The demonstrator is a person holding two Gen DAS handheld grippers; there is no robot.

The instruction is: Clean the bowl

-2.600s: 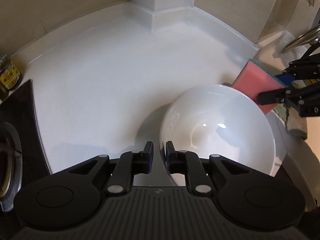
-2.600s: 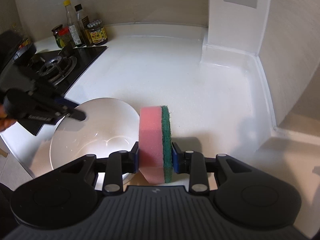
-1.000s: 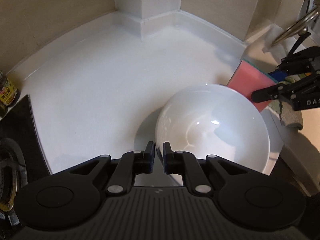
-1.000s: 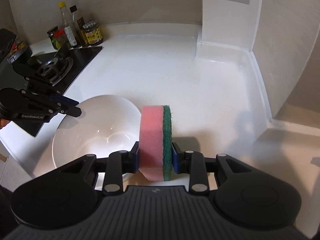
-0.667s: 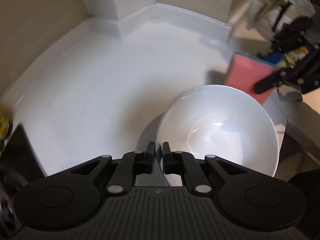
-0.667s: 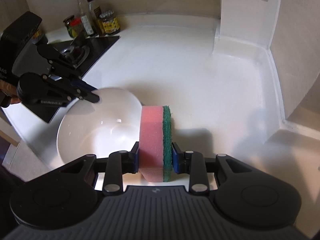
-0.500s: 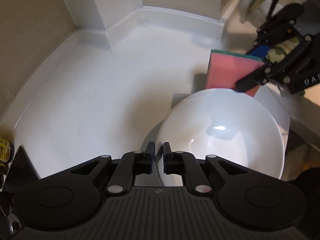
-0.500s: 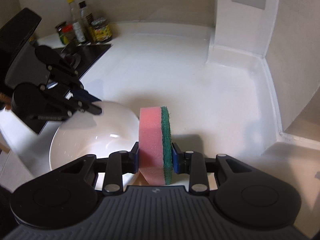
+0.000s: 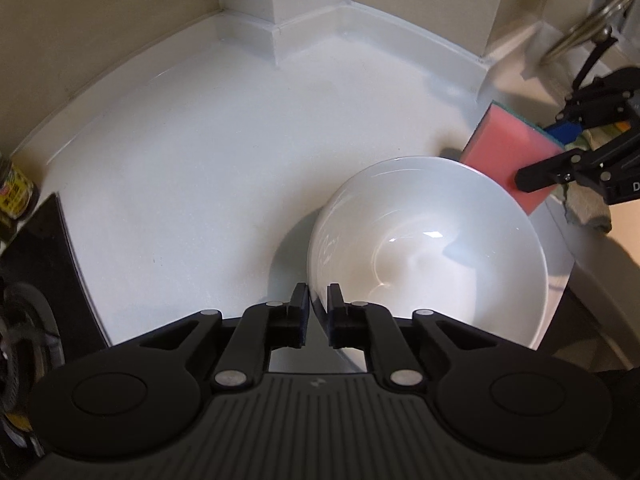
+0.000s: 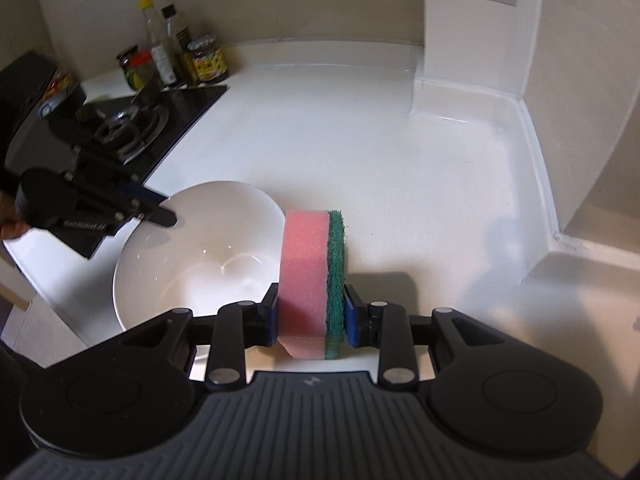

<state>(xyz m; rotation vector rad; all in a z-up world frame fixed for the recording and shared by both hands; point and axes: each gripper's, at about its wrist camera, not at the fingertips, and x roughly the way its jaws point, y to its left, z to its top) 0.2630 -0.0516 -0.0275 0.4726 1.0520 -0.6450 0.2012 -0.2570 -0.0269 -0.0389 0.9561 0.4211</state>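
A white bowl [image 9: 428, 248] sits on the white counter near its front edge; it also shows in the right wrist view [image 10: 200, 252]. My left gripper [image 9: 318, 300] is shut on the bowl's near rim, one finger inside and one outside. My right gripper [image 10: 310, 312] is shut on a pink sponge with a green scouring side [image 10: 312, 280], held upright just right of the bowl. In the left wrist view the sponge [image 9: 508, 152] is at the bowl's far right rim, outside the bowl.
A black gas stove [image 10: 132, 124] lies left of the bowl, with sauce bottles and jars [image 10: 172, 64] behind it. A white wall column [image 9: 280, 0] stands at the back. A faucet [image 9: 584, 28] and a rag [image 9: 588, 208] are at the right by the sink.
The left gripper has swung back and forth while keeping its hold on the bowl rim. The sponge has stayed beside the bowl's rim in the right gripper.
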